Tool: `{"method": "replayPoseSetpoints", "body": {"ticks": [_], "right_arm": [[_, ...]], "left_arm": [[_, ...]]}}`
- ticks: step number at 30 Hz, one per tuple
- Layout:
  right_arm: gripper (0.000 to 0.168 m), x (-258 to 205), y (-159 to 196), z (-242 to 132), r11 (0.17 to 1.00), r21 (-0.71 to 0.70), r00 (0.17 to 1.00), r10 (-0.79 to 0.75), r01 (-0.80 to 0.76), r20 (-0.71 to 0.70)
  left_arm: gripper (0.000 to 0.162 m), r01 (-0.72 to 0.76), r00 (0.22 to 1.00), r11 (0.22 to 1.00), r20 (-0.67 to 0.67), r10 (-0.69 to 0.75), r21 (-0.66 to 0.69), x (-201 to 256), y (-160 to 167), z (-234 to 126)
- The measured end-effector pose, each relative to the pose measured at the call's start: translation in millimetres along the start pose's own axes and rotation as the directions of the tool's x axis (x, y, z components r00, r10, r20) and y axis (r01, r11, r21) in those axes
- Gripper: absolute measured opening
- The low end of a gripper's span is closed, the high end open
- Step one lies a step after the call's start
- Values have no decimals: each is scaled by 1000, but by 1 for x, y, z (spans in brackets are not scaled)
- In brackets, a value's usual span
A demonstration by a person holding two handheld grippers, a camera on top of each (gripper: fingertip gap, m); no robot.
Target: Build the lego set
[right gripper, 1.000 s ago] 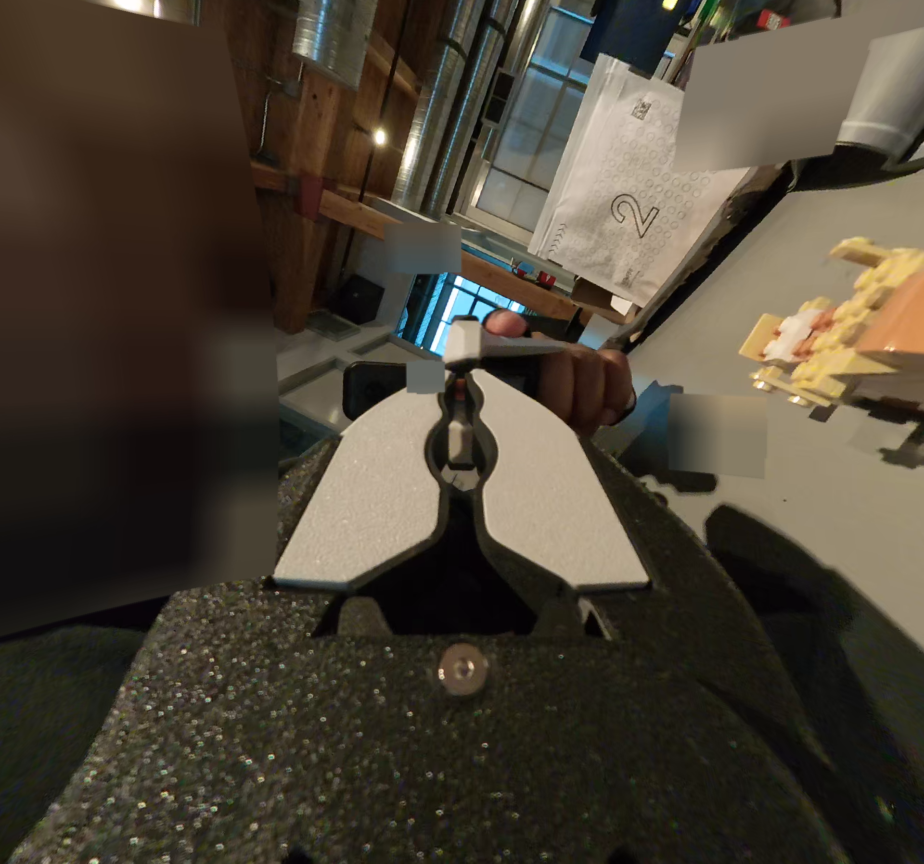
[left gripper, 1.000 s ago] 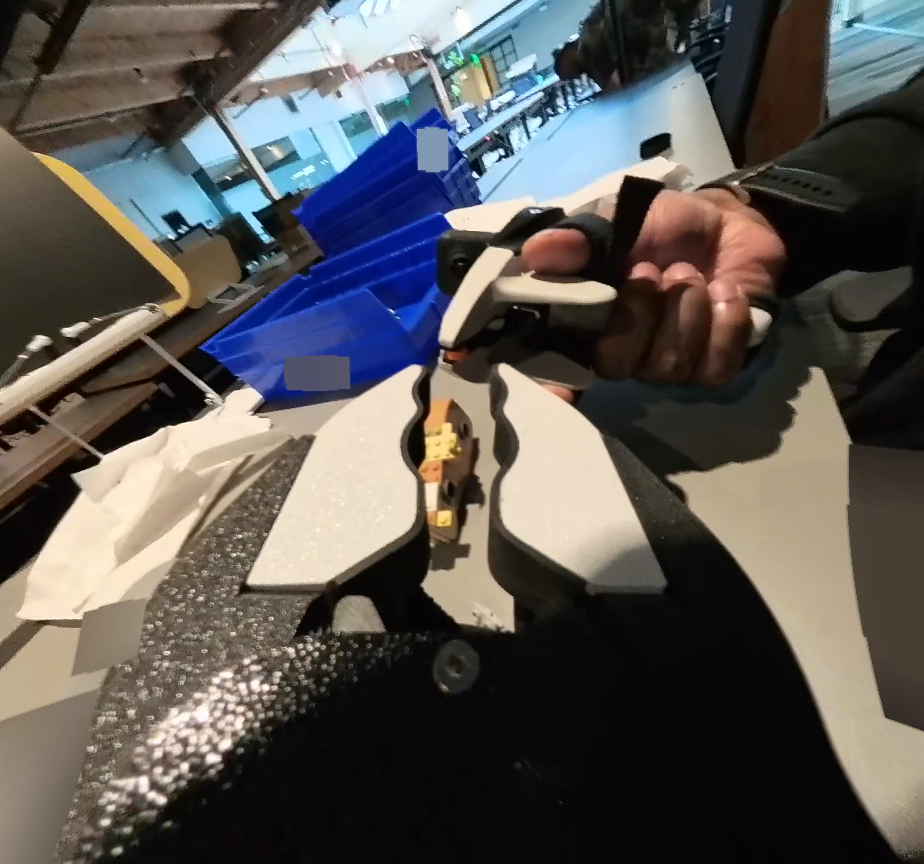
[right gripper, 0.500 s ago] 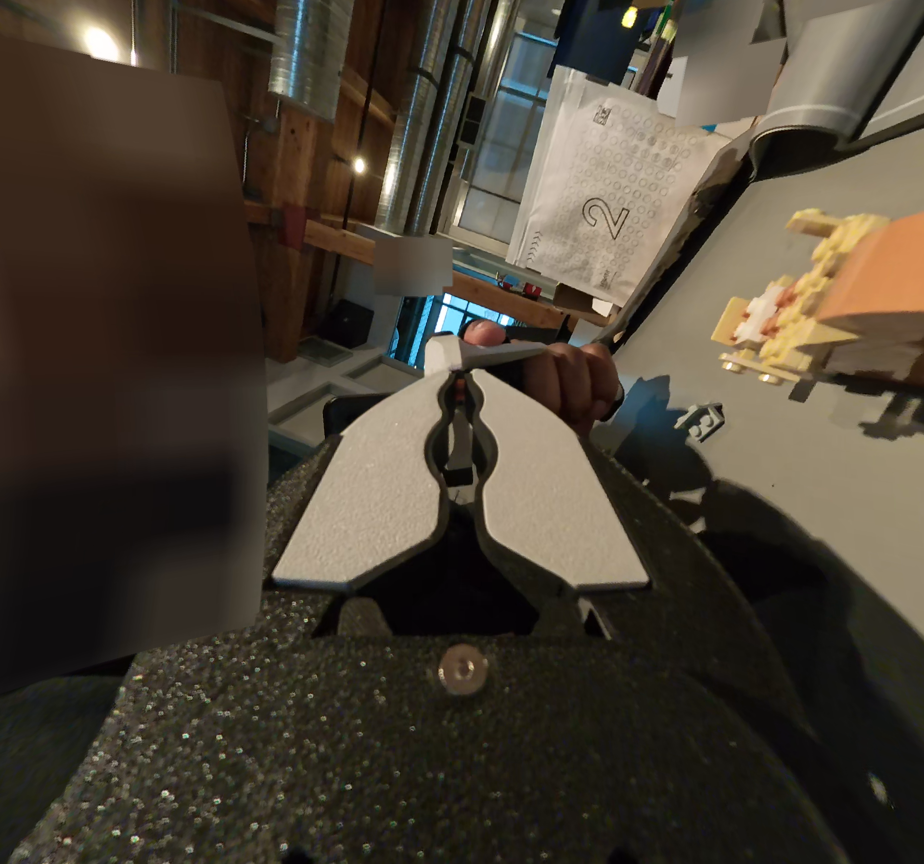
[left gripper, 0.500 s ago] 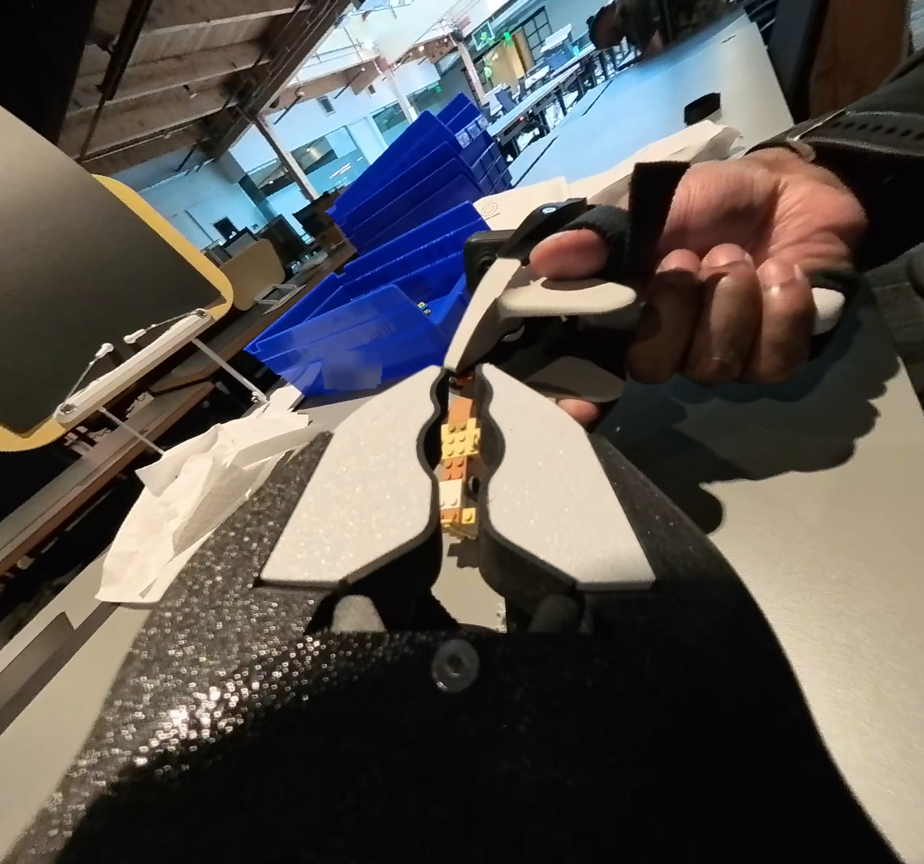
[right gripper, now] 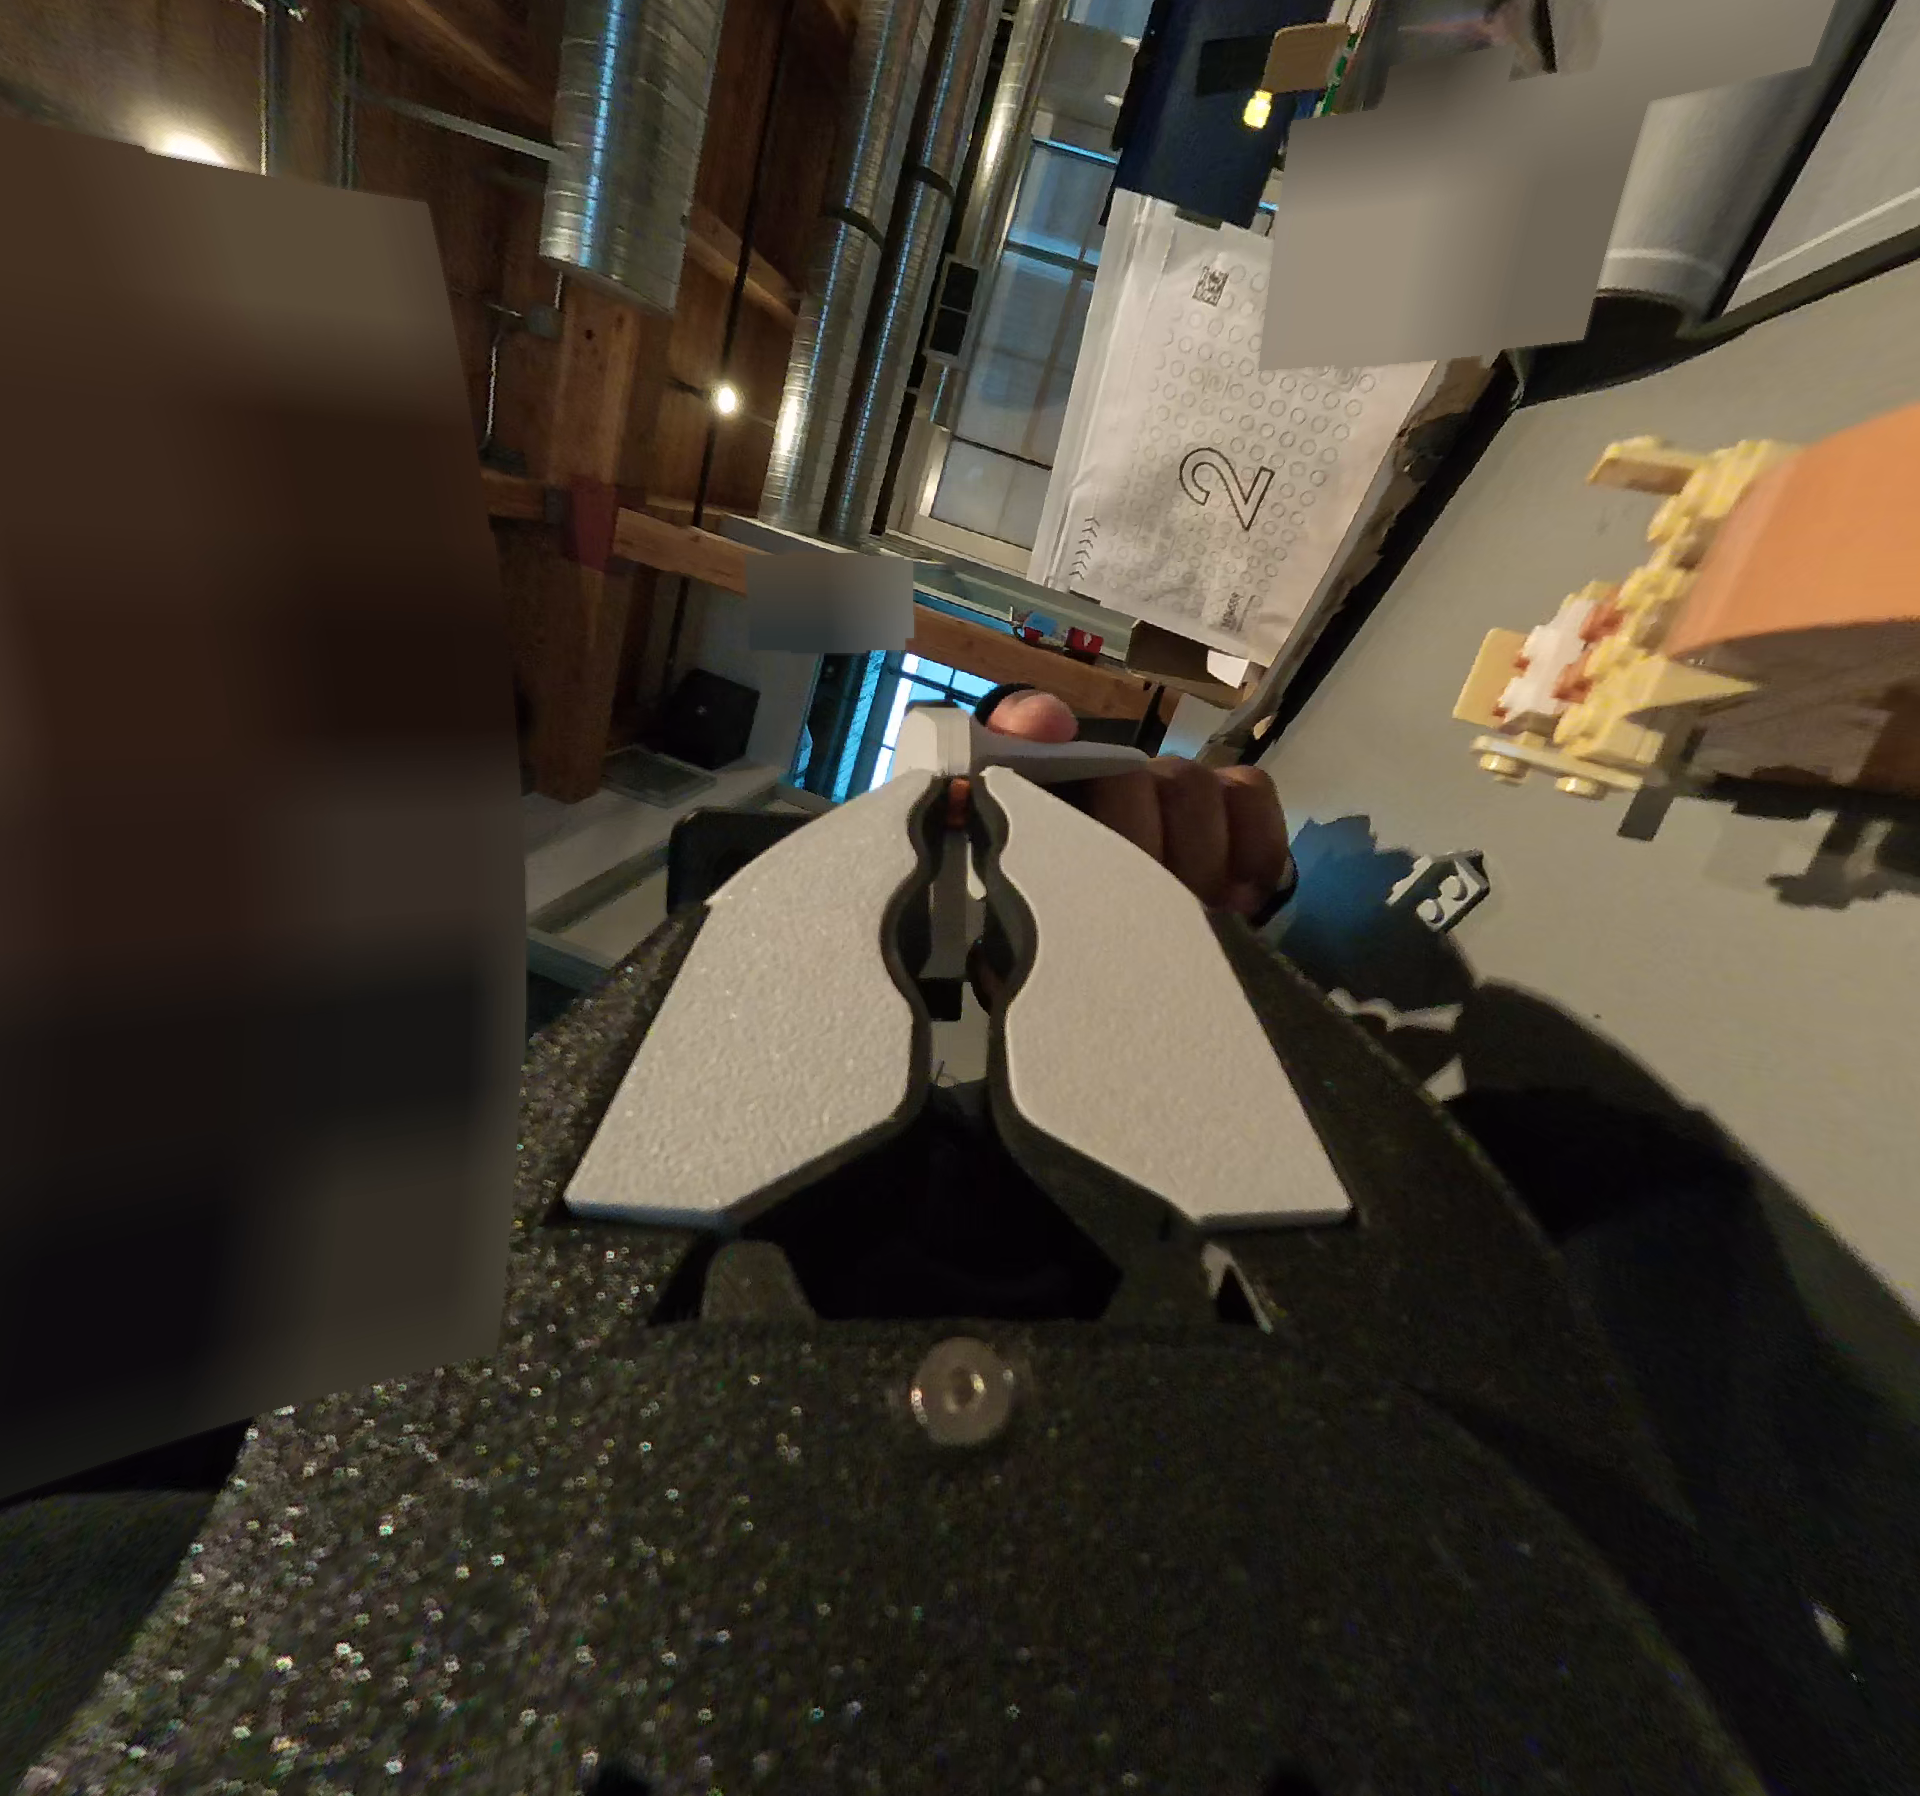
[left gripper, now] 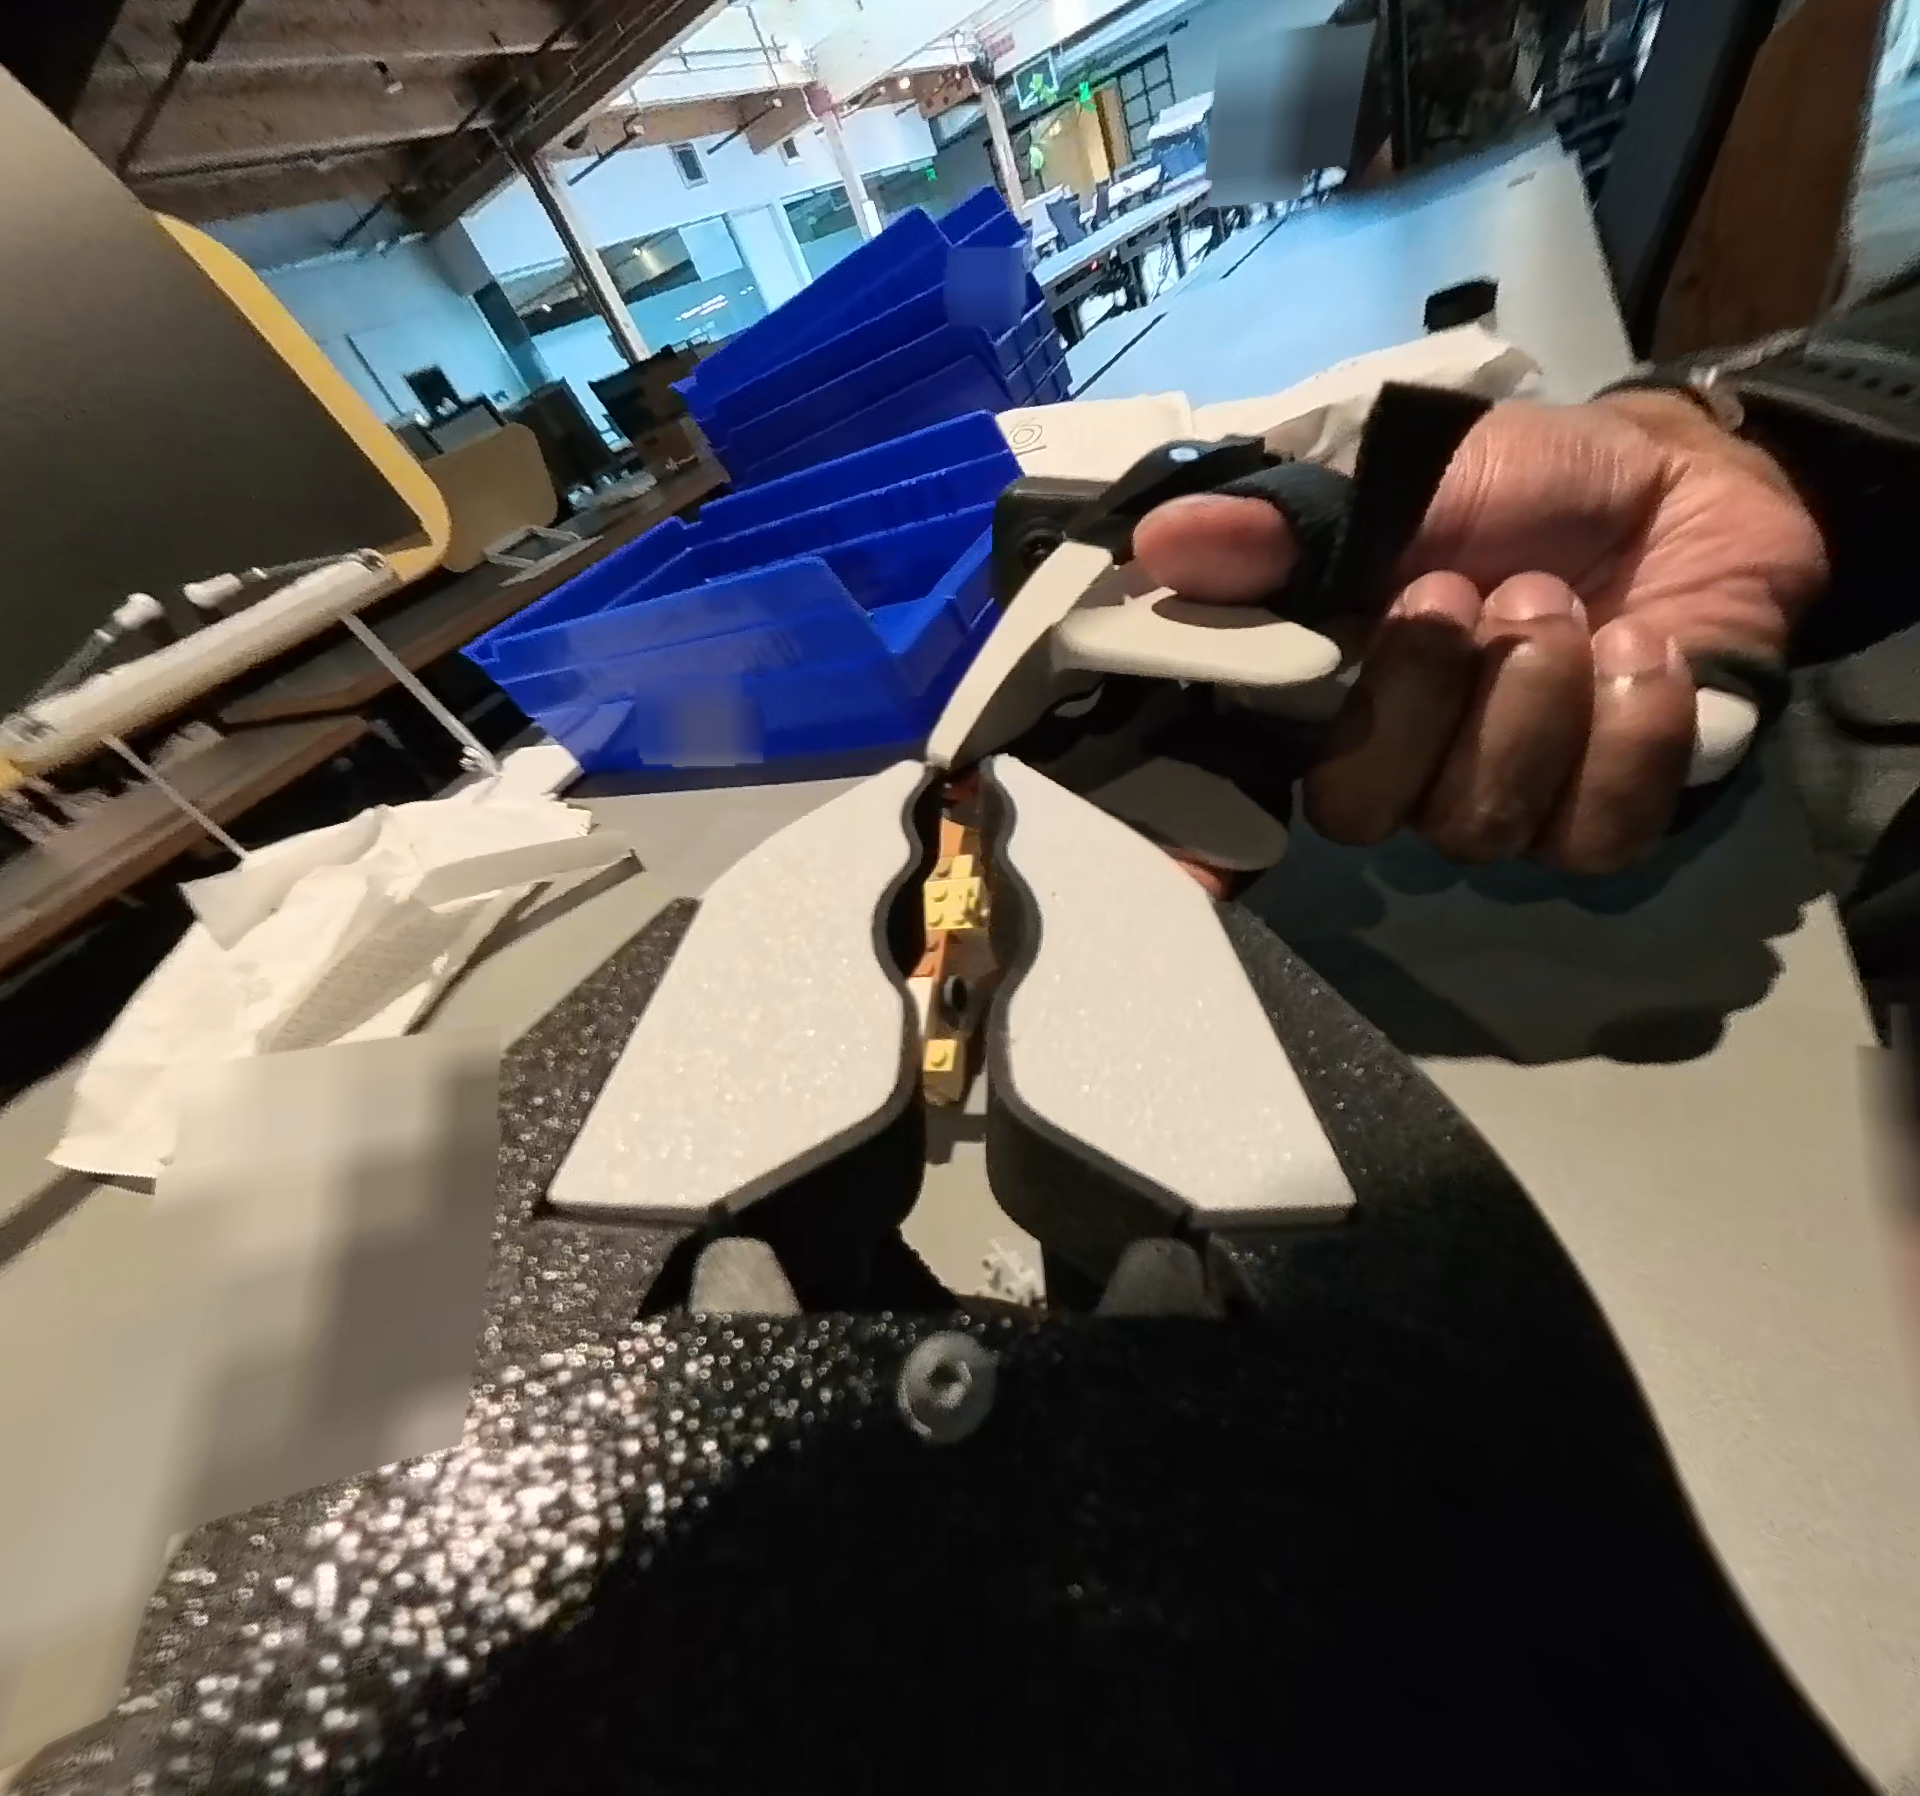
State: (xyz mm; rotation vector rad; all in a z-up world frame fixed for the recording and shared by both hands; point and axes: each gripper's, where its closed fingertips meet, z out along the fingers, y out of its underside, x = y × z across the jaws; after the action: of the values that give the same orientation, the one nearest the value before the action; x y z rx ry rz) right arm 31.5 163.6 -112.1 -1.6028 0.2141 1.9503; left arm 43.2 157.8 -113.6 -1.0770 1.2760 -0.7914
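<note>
Tan-and-orange brick strip (left gripper: 951,957) sits pinched in your left gripper (left gripper: 954,790), while your right gripper (right gripper: 961,790), clamping a grey piece (right gripper: 951,915), meets it tip-to-tip, apparently for joining.

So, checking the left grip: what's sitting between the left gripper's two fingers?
In the left wrist view, a small brick assembly of yellow, orange and white pieces sits clamped between the left gripper's fingers.

Left wrist view: daylight flooding in from far windows, hand casting soft shadow on grey matte surface (left gripper: 1558,1175). Right wrist view dim, warm. Fisheye bending edges; foreground blurring.
</note>
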Motion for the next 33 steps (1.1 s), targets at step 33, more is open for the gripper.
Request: {"method": "replayPoseSetpoints", "body": {"ticks": [33], "right_arm": [[9,-3,3,-6,-222,-487,-183,-975,844,127]], "left_arm": [[5,703,679,710,-258,-687,-42,-1,-4,-12]]}}
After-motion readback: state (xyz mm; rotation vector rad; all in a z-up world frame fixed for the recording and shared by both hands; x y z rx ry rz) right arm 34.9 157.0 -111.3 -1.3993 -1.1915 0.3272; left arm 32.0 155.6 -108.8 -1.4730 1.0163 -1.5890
